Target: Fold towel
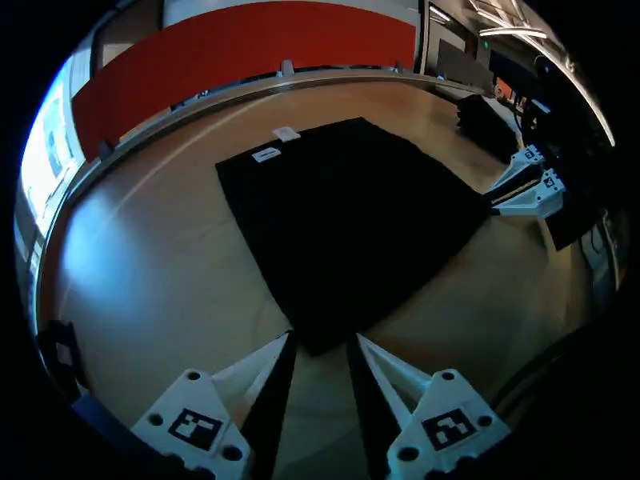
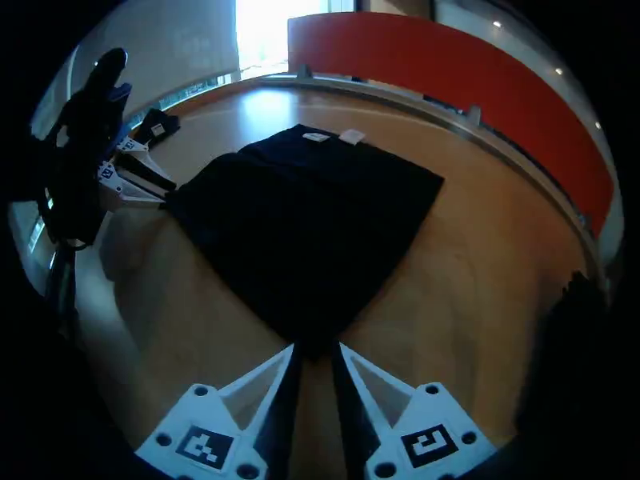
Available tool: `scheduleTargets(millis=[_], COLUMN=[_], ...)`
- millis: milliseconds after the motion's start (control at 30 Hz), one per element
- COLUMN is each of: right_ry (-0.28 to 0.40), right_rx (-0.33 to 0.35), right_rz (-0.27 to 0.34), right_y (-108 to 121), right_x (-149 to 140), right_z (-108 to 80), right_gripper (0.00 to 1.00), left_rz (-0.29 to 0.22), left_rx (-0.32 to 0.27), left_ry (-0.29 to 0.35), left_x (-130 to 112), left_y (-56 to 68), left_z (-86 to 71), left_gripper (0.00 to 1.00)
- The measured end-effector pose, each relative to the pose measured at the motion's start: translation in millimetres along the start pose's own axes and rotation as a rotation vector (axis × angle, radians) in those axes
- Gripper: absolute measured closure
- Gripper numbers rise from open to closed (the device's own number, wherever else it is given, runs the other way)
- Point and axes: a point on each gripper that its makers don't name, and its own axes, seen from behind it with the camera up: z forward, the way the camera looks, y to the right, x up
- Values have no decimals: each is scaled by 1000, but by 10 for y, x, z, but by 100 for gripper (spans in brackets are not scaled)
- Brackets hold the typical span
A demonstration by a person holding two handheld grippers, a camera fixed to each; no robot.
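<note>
A black towel (image 1: 352,216) lies flat on a wooden table (image 1: 160,264), with two white tags (image 1: 268,154) at its far edge. My left gripper (image 1: 320,340) is open, low over the table, and the towel's near corner lies between its fingertips. The right gripper (image 1: 490,200) sits at the towel's right corner. In the right gripper view the towel (image 2: 312,216) spreads ahead, its near corner lying between the fingertips of my right gripper (image 2: 314,348), which is open with a narrow gap. The left gripper (image 2: 164,196) is at the left corner, held by a hand (image 2: 84,128).
A raised rail (image 1: 240,92) rims the table's far edge, with a red wall panel (image 1: 240,48) behind it. A dark object (image 1: 484,120) lies on the table at the far right. Another small dark item (image 2: 158,124) sits behind the left gripper. Bare wood surrounds the towel.
</note>
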Motion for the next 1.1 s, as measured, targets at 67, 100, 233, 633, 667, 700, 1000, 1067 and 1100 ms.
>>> scheduleTargets(millis=[67,100,233,633,667,700,1000,1067,1100], right_ry=[-1,-2,-5,15,17,21,85,101,110], right_rx=[-1,-2,-7,-20,-20,-21,-32,-36,-37], right_rz=[4,5,3,8,10,12,11,8,7], right_y=[1,3,9,17,21,26,57,64,64], right_x=[-2,-3,-1,90,99,117,403,485,532], right_z=[-3,-3,-5,-67,-78,-95,-350,-431,-481], right_gripper=[78,79,82,87,87,87,87,87,87], left_rz=[-6,-7,-7,-56,-67,-71,-77,-86,-92], left_rx=[7,10,18,20,18,16,14,12,11], left_ry=[-2,-3,-7,1,4,7,25,32,35], left_x=[-5,-6,-10,30,42,59,268,335,370], left_y=[-13,-17,-17,11,15,16,31,29,30], left_z=[-2,-3,-4,-35,-42,-54,-257,-327,-367], left_gripper=[70,73,82,91,91,91,91,91,91])
